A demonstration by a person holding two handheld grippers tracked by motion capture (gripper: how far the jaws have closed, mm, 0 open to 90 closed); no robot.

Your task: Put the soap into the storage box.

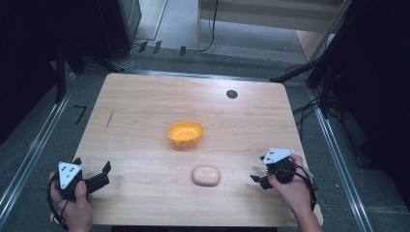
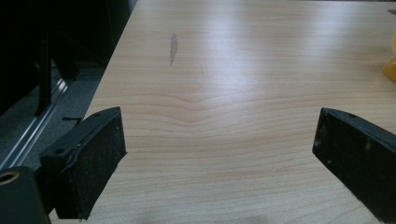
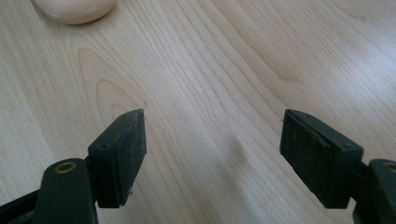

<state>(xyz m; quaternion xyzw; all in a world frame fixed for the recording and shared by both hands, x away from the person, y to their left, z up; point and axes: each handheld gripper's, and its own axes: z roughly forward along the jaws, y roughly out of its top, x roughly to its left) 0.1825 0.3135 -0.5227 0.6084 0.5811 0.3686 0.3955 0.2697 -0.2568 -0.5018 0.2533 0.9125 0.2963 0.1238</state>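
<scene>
Pale wooden bench [image 1: 145, 111] here, with a small black round disc [image 1: 232, 94] set near its far edge and a thin dark streak [image 1: 110, 119] marking the grain toward the left. Beyond the bench, grey floor [image 1: 181, 60], black cables [image 1: 210, 34] trailing across it, and metal rails [image 1: 29, 154] running down both sides.

No readable text, label, brand or number — table, bowl, grippers all unmarked.
</scene>
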